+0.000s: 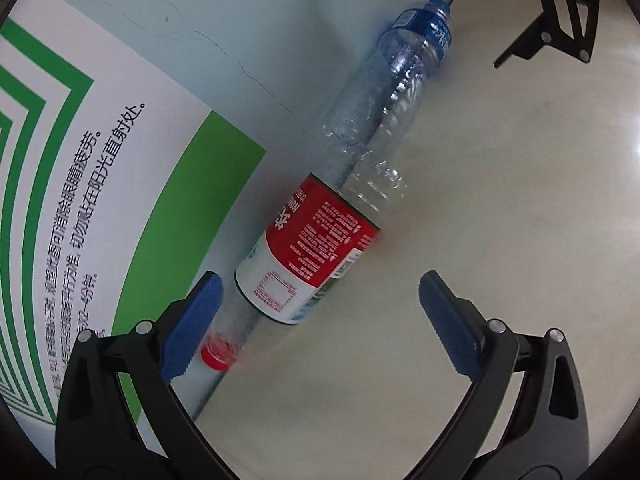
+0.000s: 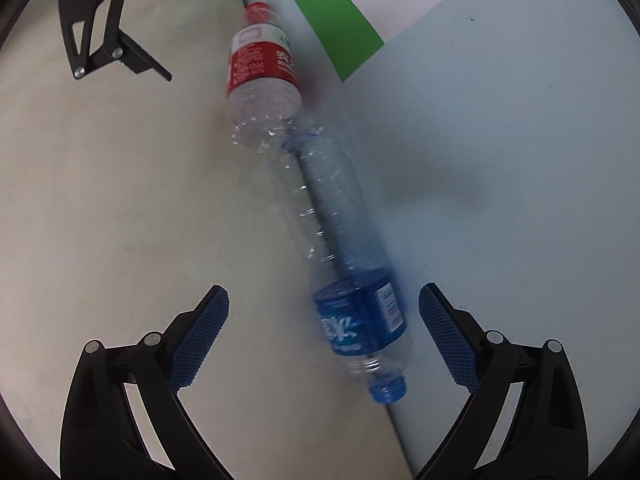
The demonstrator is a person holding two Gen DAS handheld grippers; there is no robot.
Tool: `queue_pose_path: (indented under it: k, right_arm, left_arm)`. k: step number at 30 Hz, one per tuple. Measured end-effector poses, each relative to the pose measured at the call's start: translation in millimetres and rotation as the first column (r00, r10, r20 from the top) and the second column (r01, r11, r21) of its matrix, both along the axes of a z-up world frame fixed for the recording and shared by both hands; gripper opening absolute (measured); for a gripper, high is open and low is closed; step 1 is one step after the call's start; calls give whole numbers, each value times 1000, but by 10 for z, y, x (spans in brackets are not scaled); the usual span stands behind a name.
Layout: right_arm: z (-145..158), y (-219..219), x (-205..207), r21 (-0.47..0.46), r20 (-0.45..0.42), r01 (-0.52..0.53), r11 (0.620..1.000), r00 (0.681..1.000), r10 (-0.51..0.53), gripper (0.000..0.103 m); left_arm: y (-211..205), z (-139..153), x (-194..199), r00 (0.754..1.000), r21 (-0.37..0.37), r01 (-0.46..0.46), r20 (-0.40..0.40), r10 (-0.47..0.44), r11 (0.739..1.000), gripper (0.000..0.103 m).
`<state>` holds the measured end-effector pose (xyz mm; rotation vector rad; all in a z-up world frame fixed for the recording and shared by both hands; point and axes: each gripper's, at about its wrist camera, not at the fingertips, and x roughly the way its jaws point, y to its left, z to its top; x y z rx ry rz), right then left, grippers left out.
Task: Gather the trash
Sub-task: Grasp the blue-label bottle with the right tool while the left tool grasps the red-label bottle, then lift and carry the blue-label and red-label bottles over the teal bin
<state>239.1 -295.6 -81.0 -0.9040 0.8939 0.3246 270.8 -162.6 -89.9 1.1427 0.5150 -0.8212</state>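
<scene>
surface: cream tabletop [image 1: 500,208] | wall: pale blue [image 2: 500,160] | green-white poster [image 1: 80,168] on it

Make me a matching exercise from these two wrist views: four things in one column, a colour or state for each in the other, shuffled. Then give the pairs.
Column 1
1. red-label bottle
2. blue-label bottle
3. left gripper
4. poster

Column 2
A. green stripes with printed text, on the wall
B. lying down, blue cap
C. open, pads either side of a red cap end
D. lying down, red cap

Pairs: 1-D, 2-B, 3-C, 4-A

The right gripper is open too, around the blue-label bottle.
</scene>
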Motion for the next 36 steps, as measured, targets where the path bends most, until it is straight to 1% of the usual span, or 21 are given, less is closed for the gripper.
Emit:
queue_pose_path:
  k: [2, 4, 5, 8, 11, 14, 15, 17, 18, 19, 20, 21, 22, 23, 25, 27, 29, 32, 34, 36]
  right_arm:
    - [-139, -5, 113, -60, 21, -4, 998, 1000, 5, 95]
    - [-243, -10, 199, -95, 32, -8, 995, 999, 11, 95]
    - [-301, -19, 252, -112, 37, -2, 994, 999, 7, 95]
    - [-388, -47, 370, -95, 9, 9, 995, 1000, -8, 94]
    - [-439, -82, 488, -53, -17, 21, 998, 1000, -22, 94]
    - [-456, -84, 512, -24, -14, 7, 1000, 1000, -8, 93]
    - [-459, -96, 537, -12, -13, 10, 1000, 1000, -10, 93]
    - [-460, -125, 563, 14, -15, 26, 1000, 1000, -26, 92]
    - [-455, -148, 567, 30, -20, 35, 999, 999, -34, 85]
    - [-449, -189, 568, 33, -12, 48, 998, 999, -47, 71]
    - [-469, -213, 589, 7, 6, 61, 998, 998, -61, 67]
    - [-480, -238, 608, 2, 7, 69, 998, 998, -69, 67]
    - [-470, -262, 627, 20, 5, 79, 997, 997, -79, 67]
    - [-466, -271, 643, 27, 7, 87, 996, 996, -88, 66]
    - [-469, -258, 655, 19, 12, 85, 996, 996, -85, 64]
    - [-423, -245, 643, 43, -5, 91, 995, 996, -91, 63]
    - [-356, -243, 618, 70, -20, 90, 993, 996, -89, 63]
    - [-213, -293, 535, 110, -38, 99, 989, 995, -95, 63]
    - [-131, -297, 457, 122, -46, 93, 988, 995, -88, 63]
    - [-49, -301, 396, 127, -50, 82, 988, 996, -77, 63]
  left_arm:
    - [-45, -82, 65, 1000, 19, 19, 23, -19, 1000, 96]
    - [-66, -137, 118, 998, 29, 32, 52, -34, 999, 96]
    - [-77, -172, 152, 997, 42, 45, 54, -47, 998, 96]
    - [-102, -262, 227, 994, 77, 74, 69, -80, 994, 96]
    - [-155, -305, 289, 992, 86, 98, 77, -105, 992, 96]
    - [-193, -383, 395, 988, 108, 115, 87, -125, 987, 97]
    - [-201, -386, 414, 988, 100, 119, 91, -128, 988, 97]
    - [-225, -375, 442, 989, 80, 131, 53, -136, 988, 96]
    - [-236, -375, 451, 989, 76, 136, 51, -140, 988, 96]
    - [-244, -372, 453, 988, 69, 147, 44, -150, 987, 96]
    - [-258, -368, 463, 987, 62, 155, 31, -157, 986, 93]
    - [-280, -359, 472, 987, 53, 158, 3, -158, 986, 89]
    - [-303, -349, 481, 987, 45, 156, -28, -155, 987, 83]
    - [-323, -339, 512, 988, 35, 146, -50, -144, 989, 83]
    - [-364, -340, 550, 989, 35, 133, -66, -131, 990, 81]
    - [-365, -320, 553, 991, 36, 117, -70, -114, 992, 79]
    - [-366, -273, 531, 991, 20, 110, -75, -108, 994, 75]
    - [-312, -150, 463, 992, -12, 73, -106, -74, 997, 75]
    - [-283, -74, 408, 991, -27, 55, -119, -58, 998, 75]
    - [-229, 28, 317, 988, -42, 30, -151, -36, 999, 75]
